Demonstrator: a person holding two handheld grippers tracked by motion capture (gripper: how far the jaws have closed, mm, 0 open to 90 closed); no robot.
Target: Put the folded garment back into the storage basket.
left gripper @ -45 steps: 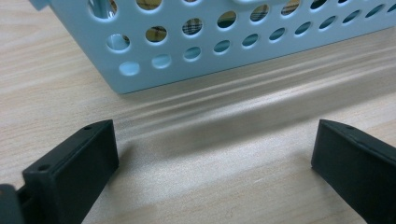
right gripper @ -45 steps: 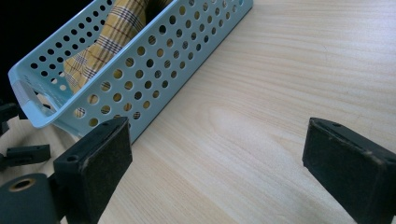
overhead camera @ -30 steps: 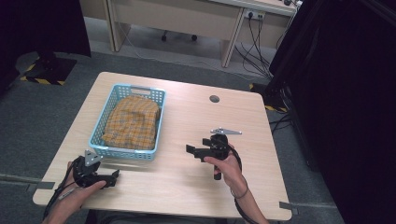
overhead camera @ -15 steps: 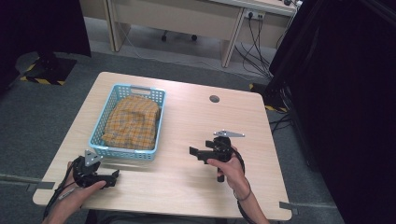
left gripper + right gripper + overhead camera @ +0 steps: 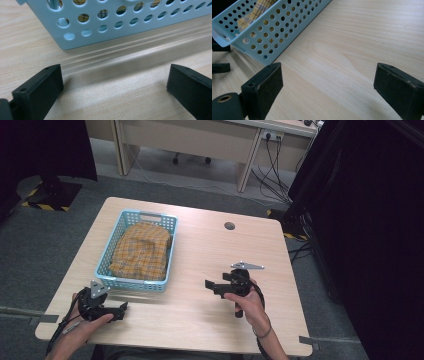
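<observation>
A light blue perforated basket [image 5: 131, 282] stands on the left half of the wooden table [image 5: 215, 247], with a yellow plaid cloth [image 5: 141, 251] folded inside it. My left gripper [image 5: 120, 310] rests on the table just in front of the basket's near left corner. It is open, with bare wood between its jaws [image 5: 115, 80], and the basket wall [image 5: 112, 22] is close ahead. My right gripper [image 5: 209, 286] is held over the table's right middle and points left toward the basket. It is open and empty [image 5: 328, 77], and its view shows the basket [image 5: 274, 30] and the cloth [image 5: 258, 11].
A round cable hole [image 5: 229, 226] sits near the table's far edge. The left gripper's jaws [image 5: 220, 57] show at the left edge of the right gripper view. Bare wood lies between basket and right gripper. Desks and cables stand beyond the table.
My right gripper has shifted slightly to the right, jaws unchanged. The left gripper, the basket and the cloth have stayed put.
</observation>
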